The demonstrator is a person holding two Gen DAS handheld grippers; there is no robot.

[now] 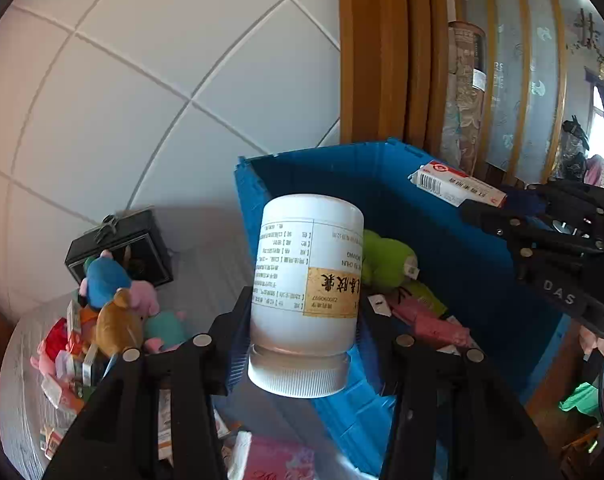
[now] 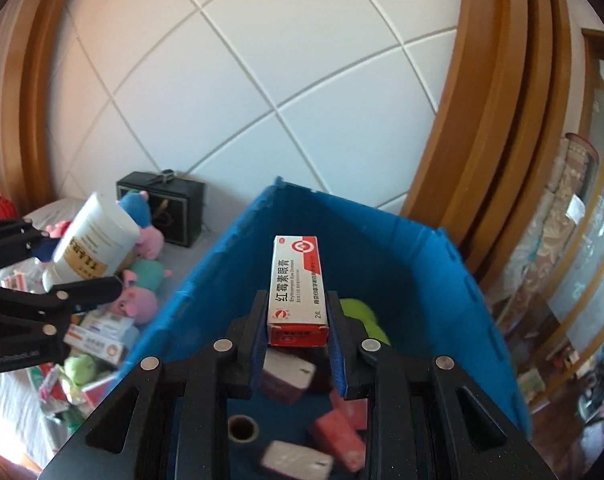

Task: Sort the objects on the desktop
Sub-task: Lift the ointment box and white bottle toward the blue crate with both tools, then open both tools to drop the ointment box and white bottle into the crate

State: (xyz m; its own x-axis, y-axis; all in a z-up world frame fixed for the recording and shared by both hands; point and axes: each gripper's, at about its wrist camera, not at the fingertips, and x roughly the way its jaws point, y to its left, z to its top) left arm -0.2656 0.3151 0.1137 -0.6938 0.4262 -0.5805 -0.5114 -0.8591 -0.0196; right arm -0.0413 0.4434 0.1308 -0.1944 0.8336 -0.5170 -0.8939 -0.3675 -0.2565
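- Our left tool (image 1: 302, 340) is clenched on a white cylindrical plastic medicine bottle with a yellow label (image 1: 308, 276); the bottle is held upside down, its ribbed white cap (image 1: 297, 376) nearest the camera.
- In the left wrist view that bottle hangs over the near rim of a large blue plastic crate (image 1: 442, 208).
- Our right tool (image 2: 297, 340) is grasping a small white-and-red cardboard ointment box (image 2: 297, 292) by its lower end, between blue pads (image 2: 337, 356).
- The box stands upright above the open crate (image 2: 422, 280), lifted clear of the things inside.
- On the crate floor we see pink packets (image 2: 338, 436), pale rectangular boxes (image 2: 287, 376), a green plush toy (image 2: 362, 316) and a brown-rimmed round opening (image 2: 242, 428).
- Left of the crate, on the pale covered surface (image 1: 205, 276), lies a heap of plush toys: a blue one (image 1: 107, 280), a brown one (image 1: 117, 324), pink ones (image 1: 143, 296) and a teal one (image 1: 163, 330).
- Small medicine cartons (image 1: 73, 364) are mixed in beside the toys.
- A black box with a bow on its lid (image 1: 119, 246) stands behind the heap, against the white tiled wall (image 1: 141, 80).
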